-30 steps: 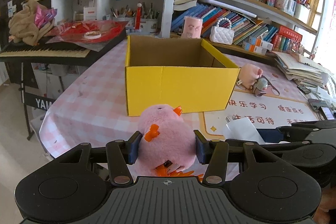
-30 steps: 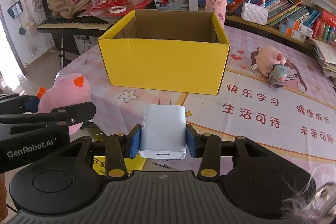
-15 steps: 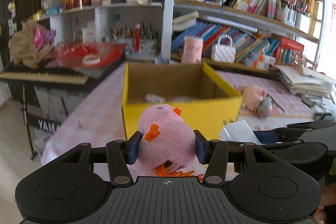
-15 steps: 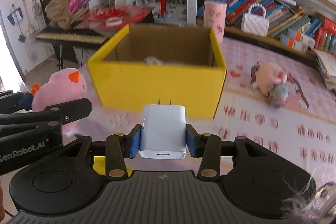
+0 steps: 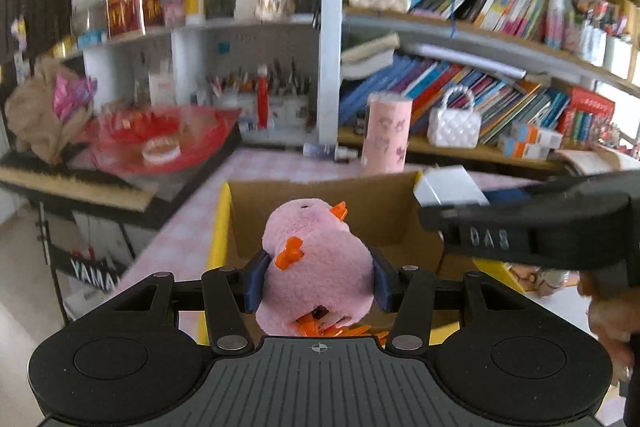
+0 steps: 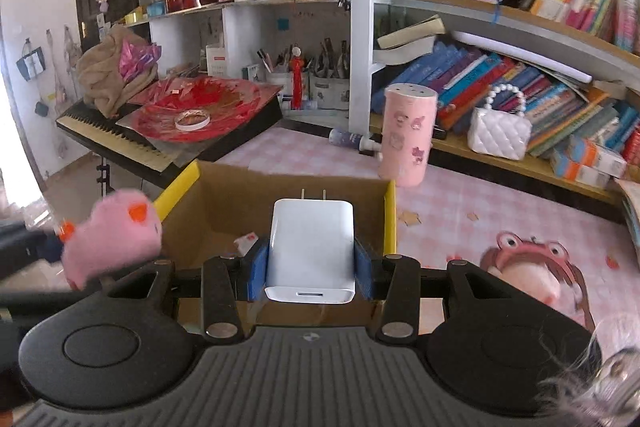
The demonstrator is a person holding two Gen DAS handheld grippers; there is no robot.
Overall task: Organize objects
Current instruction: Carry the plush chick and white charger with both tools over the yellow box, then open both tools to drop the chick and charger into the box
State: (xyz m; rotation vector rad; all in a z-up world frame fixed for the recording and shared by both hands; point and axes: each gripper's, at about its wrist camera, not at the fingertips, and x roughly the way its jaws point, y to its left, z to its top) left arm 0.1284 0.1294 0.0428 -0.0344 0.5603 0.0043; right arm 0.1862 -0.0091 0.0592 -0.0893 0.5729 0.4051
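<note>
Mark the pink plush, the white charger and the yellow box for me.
pink plush (image 5: pixel 316 259), left wrist view, body middle
white charger (image 6: pixel 311 247), right wrist view, top face
yellow box (image 6: pixel 390 219), right wrist view, right rim

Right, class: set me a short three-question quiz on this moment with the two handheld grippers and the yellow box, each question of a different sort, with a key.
1. True or false: the left gripper is empty.
2. What does the right gripper grip? A) a book B) white charger C) a cup
3. Fill in: both items hang over the open yellow ____.

Key: 1 false, it clamps the pink plush toy. 2 B. 3 box.
</note>
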